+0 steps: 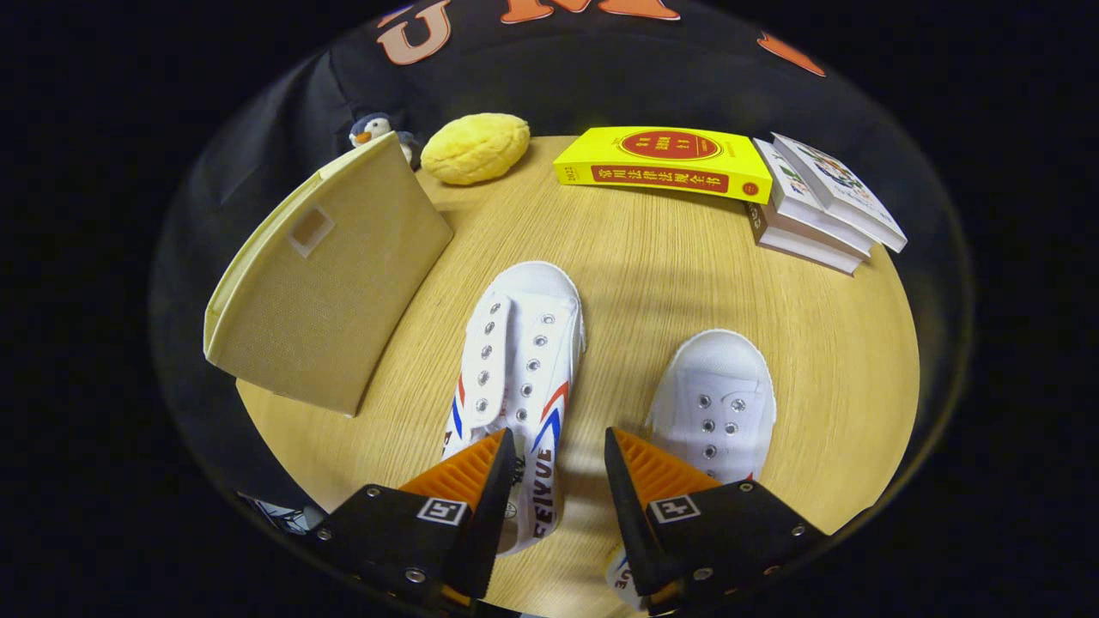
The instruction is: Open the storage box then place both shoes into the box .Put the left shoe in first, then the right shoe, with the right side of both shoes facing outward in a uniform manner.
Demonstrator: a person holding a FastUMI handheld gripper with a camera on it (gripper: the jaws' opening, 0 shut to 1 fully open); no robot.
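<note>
The gripper (558,468) hangs with fingers spread, gripping nothing, above two white shoes: left shoe (519,378) mid-frame, right shoe (717,403) lower right. The storage box (330,275) stands left; books (816,202) and a yellow plush (475,148) line the table's (652,275) far edge.

The white shoe (515,360) at 6 o'clock says "EIYUE" on its side, between the gripper's (558,439) spread fingers. The yellow book (665,163) at 12 o'clock shows "2022".

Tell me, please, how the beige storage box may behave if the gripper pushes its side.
The storage box looks like thin fabric, so its wall would probably flex inward. It seems light and may slide on the smooth table. The gripper hangs open above the shoes.
</note>
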